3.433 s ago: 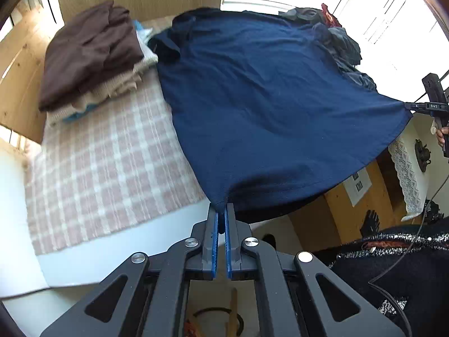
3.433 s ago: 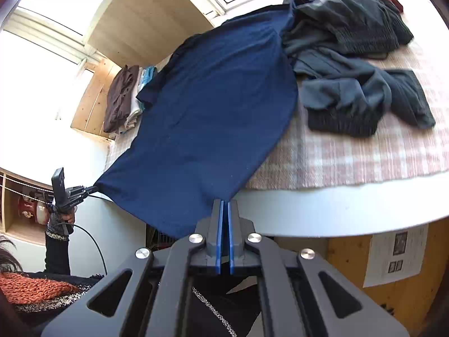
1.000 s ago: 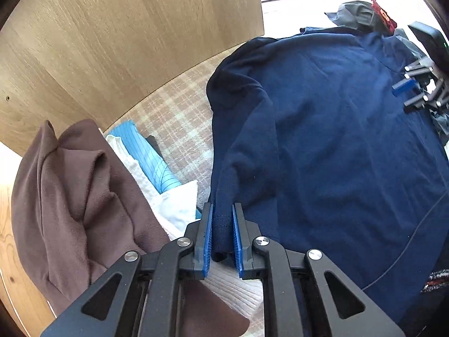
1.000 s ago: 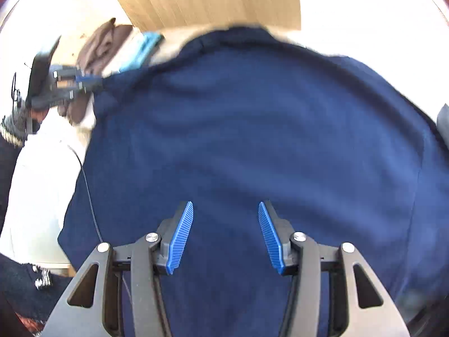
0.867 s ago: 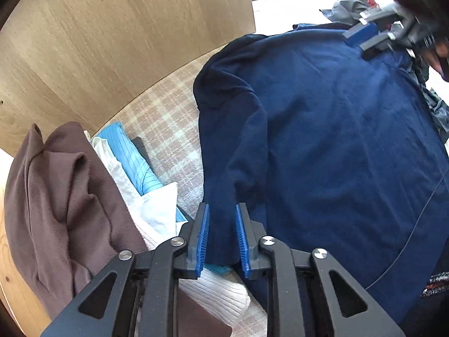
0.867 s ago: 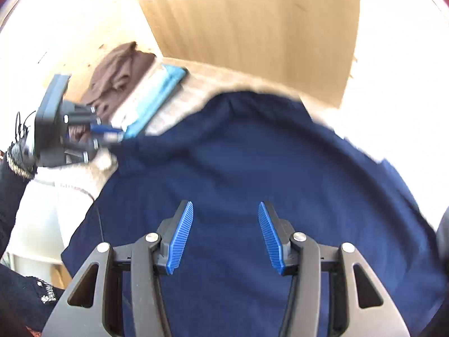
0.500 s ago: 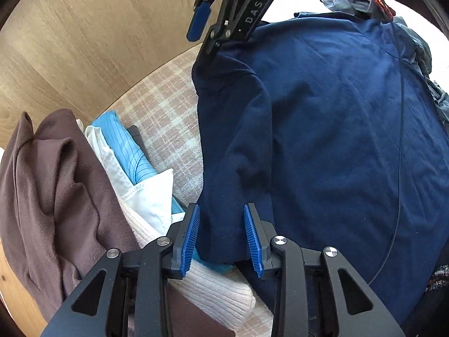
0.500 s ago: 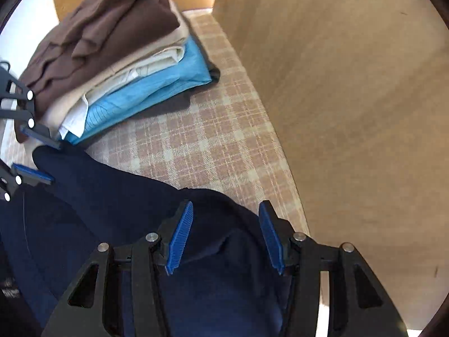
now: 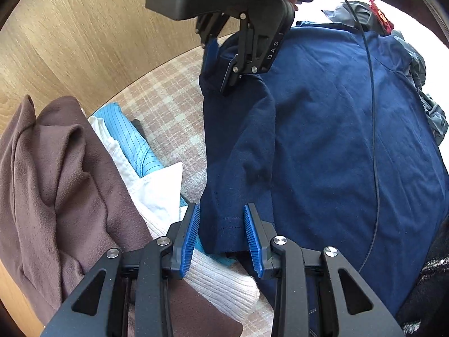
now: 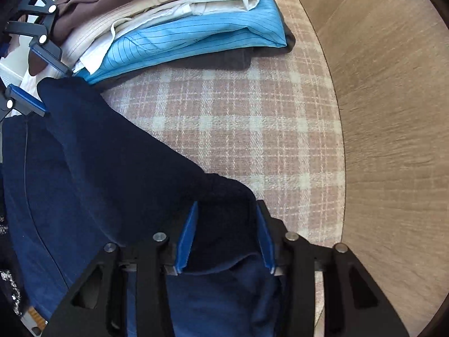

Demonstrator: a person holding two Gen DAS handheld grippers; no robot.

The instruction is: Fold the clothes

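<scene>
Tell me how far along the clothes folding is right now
Done: a folded stack sits on the checked cloth. In hand: the navy shirt lies spread flat, unfolded; the left gripper is open around its sleeve cuff, and the right gripper is open at the shoulder. Left: folding this shirt, plus the grey heap beyond it.
</scene>
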